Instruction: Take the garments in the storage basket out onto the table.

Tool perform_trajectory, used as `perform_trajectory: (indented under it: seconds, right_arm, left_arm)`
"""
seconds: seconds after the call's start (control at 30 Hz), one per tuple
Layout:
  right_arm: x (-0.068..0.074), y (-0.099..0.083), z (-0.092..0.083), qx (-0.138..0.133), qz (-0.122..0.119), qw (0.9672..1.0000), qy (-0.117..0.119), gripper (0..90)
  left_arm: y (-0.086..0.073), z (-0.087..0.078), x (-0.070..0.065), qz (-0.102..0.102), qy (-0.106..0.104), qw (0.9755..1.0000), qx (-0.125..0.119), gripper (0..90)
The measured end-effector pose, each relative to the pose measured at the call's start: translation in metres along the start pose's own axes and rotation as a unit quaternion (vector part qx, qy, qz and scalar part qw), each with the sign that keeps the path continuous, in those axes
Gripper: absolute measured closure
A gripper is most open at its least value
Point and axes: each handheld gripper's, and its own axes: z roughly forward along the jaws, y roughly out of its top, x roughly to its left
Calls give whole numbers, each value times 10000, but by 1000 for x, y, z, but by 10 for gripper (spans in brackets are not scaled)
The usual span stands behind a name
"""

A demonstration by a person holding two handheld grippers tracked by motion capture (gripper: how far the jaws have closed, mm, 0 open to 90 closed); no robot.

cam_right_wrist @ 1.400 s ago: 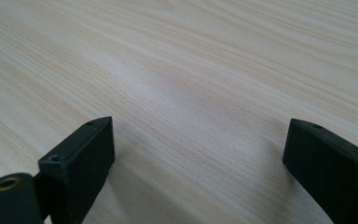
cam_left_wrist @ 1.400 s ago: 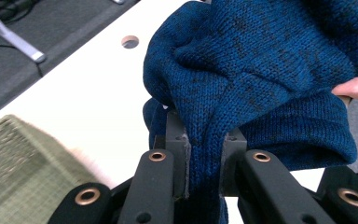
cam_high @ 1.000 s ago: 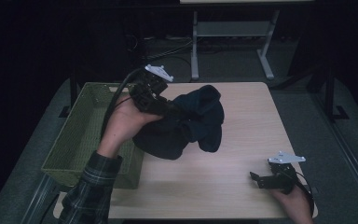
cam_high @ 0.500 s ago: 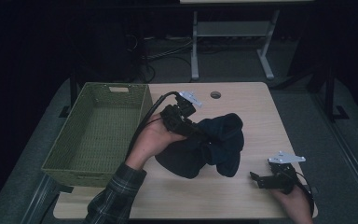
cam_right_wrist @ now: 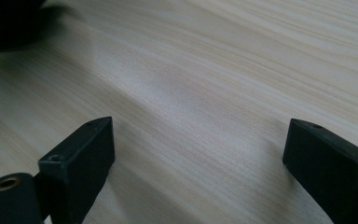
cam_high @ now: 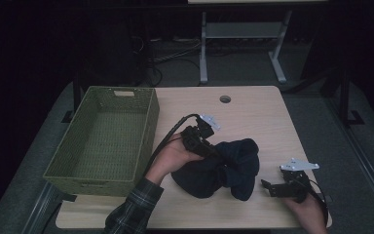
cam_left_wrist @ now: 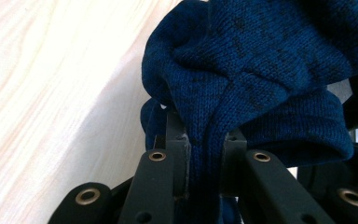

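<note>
Gripping a fold of the blue sweater [cam_left_wrist: 261,60], the left gripper [cam_left_wrist: 205,140] has its fingers [cam_left_wrist: 176,140] closed down on a pinch of knit, which runs between them and bunches above in thick ridges. In the high view this gripper [cam_high: 213,152] sits at the sweater's [cam_high: 219,168] upper left edge, held by the left hand [cam_high: 173,156], whose plaid sleeve [cam_high: 131,209] comes in from the bottom. A cable [cam_high: 168,136] loops from the gripper back toward the sleeve.

The sweater lies crumpled in a dark heap on the bench [cam_high: 253,112], toward the front, between the two grippers. Whether any of it is lifted off the wood cannot be told.

The right gripper [cam_high: 269,187] rests low at the front right of the bench, just beside the sweater's right edge but apart from it, with the right hand [cam_high: 306,207] behind it. Its own view shows its fingers [cam_right_wrist: 81,158] spread wide with nothing between them, only pale wood grain, hovering close over or resting on the bench [cam_right_wrist: 223,84]; a dark shape sits at the upper left corner of that view.

A green woven basket [cam_high: 146,126] stands at the left, partly over the bench edge, well apart from the right gripper and near the left hand. A round hole [cam_high: 225,99] marks the far part of the bench.
</note>
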Motion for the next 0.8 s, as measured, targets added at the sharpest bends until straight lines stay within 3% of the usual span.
perform_trajectory:
  seconds: [0.37, 0.8]
  right_arm:
    - [0, 0, 0, -3, 9, 10000, -3, 87]
    - [0, 0, 0, -1, 11, 10000, -8, 87]
  left_arm:
    - [-17, 20, 20, -68, -64, 9999, -116, 772]
    - [-33, 44, 29, -44, 47, 9998, 199, 716]
